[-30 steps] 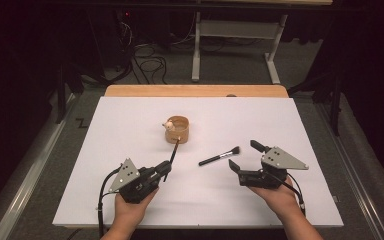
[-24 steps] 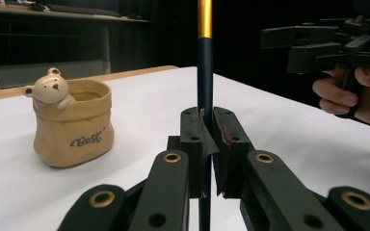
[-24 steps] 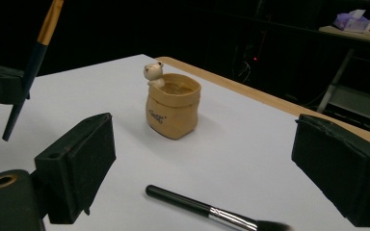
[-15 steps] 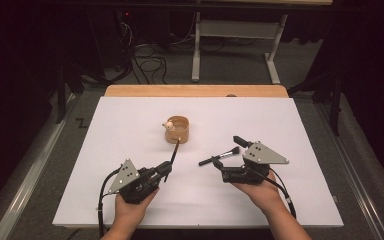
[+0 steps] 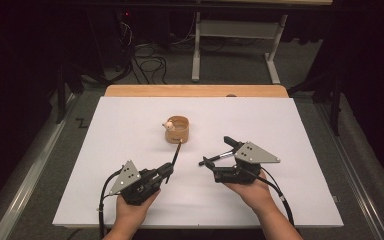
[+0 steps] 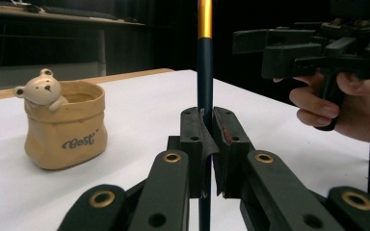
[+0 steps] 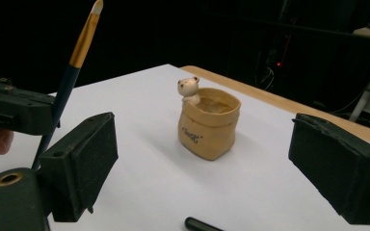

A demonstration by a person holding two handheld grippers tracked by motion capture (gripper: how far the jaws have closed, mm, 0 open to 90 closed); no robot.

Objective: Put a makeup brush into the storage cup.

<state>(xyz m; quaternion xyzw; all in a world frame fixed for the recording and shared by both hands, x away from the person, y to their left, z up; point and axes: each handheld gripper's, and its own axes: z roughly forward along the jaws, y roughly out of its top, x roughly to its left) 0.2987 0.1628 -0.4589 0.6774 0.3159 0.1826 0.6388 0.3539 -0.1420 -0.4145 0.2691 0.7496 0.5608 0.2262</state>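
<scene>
Left gripper (image 5: 166, 171): jaws clamped on a brush (image 6: 204, 72), handle dark, gold ferrule, tip pointing toward the pot (image 5: 178, 129). Right gripper (image 5: 220, 153): jaws wide apart, holding nothing, straddling a second brush (image 5: 220, 156) lying on the desk (image 5: 300, 135), near side of the pot. Risk: closing askew could roll that brush away; the held brush, swung carelessly, could tip the pot.

One bear pot (image 5: 178, 129), two brushes (image 5: 174, 156) (image 5: 219, 156), two hand-held grippers (image 5: 169, 170) (image 5: 219, 151)
</scene>
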